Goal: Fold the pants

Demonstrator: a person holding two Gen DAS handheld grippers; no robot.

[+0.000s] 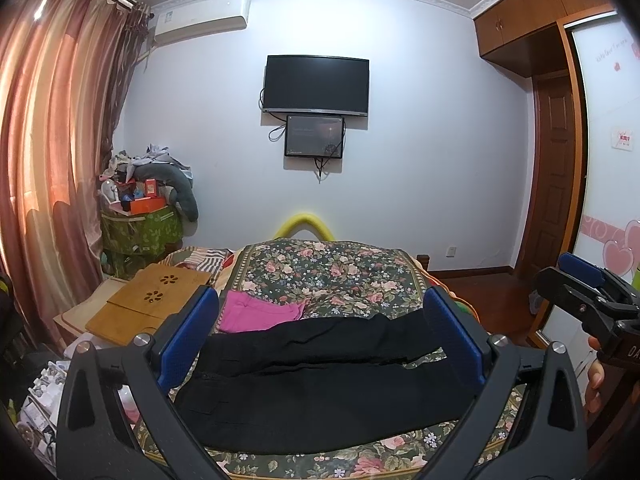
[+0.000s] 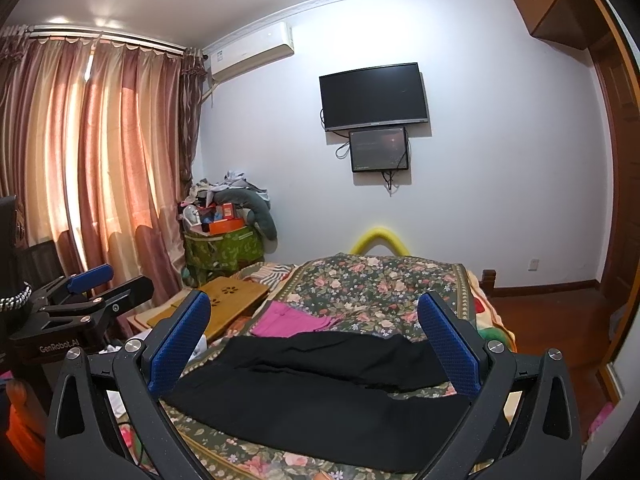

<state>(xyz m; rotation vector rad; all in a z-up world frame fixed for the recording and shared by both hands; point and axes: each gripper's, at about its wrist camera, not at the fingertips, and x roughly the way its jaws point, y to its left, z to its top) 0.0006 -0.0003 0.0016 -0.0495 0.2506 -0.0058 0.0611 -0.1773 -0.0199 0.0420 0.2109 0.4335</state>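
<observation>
Black pants (image 1: pixel 320 376) lie spread crosswise on the floral bedspread (image 1: pixel 332 272), waist to the left, legs running right; they also show in the right wrist view (image 2: pixel 320 392). My left gripper (image 1: pixel 320 336) is open and empty, held above the near side of the pants, its blue pads apart. My right gripper (image 2: pixel 314 340) is open and empty too, above the pants. The right gripper shows at the right edge of the left wrist view (image 1: pixel 588 284); the left gripper shows at the left edge of the right wrist view (image 2: pixel 92 288).
A folded pink garment (image 1: pixel 260 312) lies on the bed behind the pants. A wooden lap table (image 1: pixel 156 296) sits at the bed's left. A green bin piled with clutter (image 1: pixel 140 224) stands by the curtains. A TV (image 1: pixel 316 84) hangs on the far wall.
</observation>
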